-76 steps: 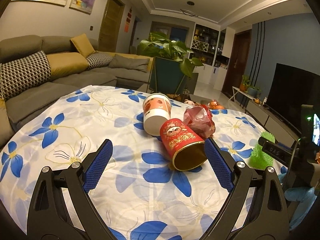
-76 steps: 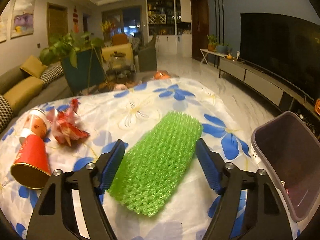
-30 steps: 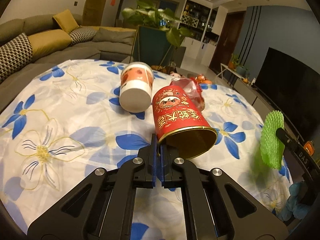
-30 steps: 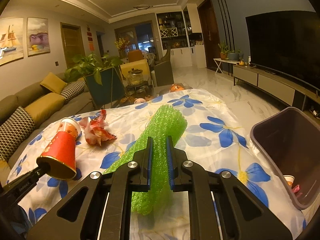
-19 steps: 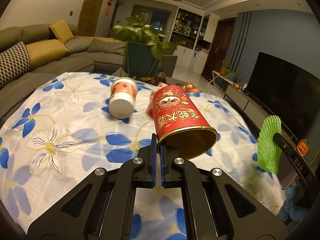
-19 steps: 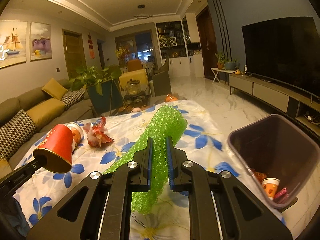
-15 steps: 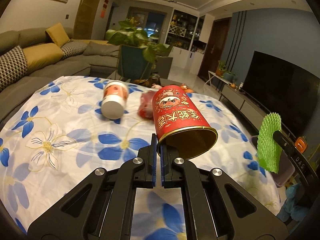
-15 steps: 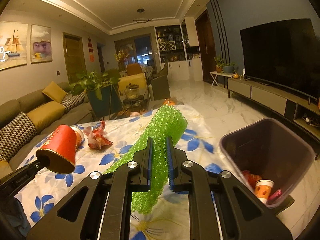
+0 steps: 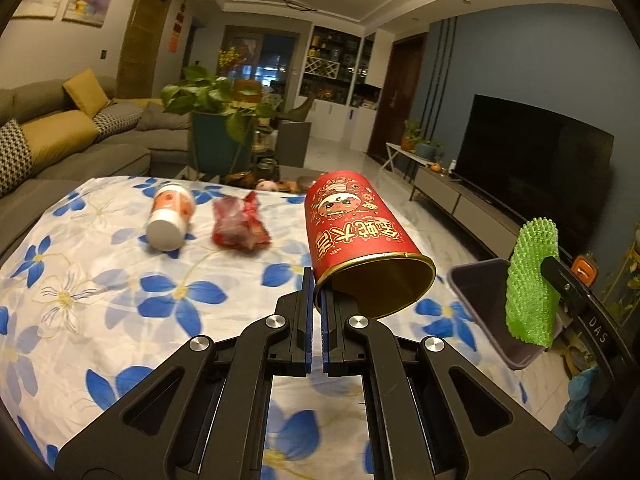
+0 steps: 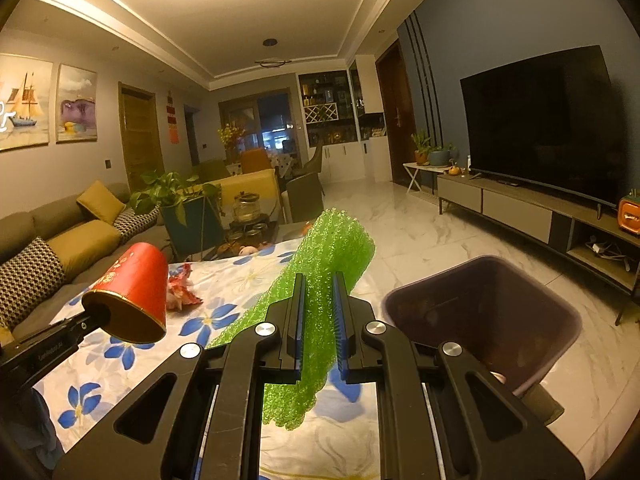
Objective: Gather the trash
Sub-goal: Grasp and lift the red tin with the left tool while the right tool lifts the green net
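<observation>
Since 2.5 s ago, the left gripper has gone from wide open around the red paper cup to clamped on its rim, and the cup is lifted off the table. The right gripper has likewise closed on the green foam net and raised it off the table, beside the trash bin.

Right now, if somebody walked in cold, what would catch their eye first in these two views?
Probably the red paper cup, pinched at its gold rim in the left gripper above the flowered tablecloth. Next, the bright green foam net clamped in the right gripper, beside the dark trash bin off the table's right edge.
</observation>
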{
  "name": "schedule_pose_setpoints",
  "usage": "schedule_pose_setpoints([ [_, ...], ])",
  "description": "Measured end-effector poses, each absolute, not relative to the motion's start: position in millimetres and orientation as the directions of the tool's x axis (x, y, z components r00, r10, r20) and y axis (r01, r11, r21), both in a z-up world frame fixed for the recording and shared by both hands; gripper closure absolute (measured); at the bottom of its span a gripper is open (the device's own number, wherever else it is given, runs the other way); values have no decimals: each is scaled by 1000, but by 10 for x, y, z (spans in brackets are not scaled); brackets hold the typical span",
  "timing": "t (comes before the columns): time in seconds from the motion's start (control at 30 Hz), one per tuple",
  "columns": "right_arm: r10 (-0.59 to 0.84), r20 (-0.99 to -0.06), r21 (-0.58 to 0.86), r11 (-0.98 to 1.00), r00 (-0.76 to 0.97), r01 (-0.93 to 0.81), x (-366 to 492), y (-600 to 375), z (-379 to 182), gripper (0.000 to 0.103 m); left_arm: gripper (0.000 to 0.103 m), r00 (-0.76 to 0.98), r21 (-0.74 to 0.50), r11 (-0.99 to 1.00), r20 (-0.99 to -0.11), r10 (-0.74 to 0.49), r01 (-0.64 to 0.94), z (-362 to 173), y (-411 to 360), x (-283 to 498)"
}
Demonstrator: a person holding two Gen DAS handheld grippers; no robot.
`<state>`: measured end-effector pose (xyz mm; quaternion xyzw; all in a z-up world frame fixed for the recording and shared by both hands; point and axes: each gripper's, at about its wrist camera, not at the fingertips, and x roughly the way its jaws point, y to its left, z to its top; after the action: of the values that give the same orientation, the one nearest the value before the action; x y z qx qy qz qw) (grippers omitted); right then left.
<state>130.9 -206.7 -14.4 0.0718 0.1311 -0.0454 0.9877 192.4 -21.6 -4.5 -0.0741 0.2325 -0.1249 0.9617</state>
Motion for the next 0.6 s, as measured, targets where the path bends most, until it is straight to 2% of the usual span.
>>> schedule_pose_setpoints([
  [0.6,-163,-226,94,978,960,188,1116,-2455,-117,90,101,832,-162,925,-404,-380,344,82,-1041,1882],
])
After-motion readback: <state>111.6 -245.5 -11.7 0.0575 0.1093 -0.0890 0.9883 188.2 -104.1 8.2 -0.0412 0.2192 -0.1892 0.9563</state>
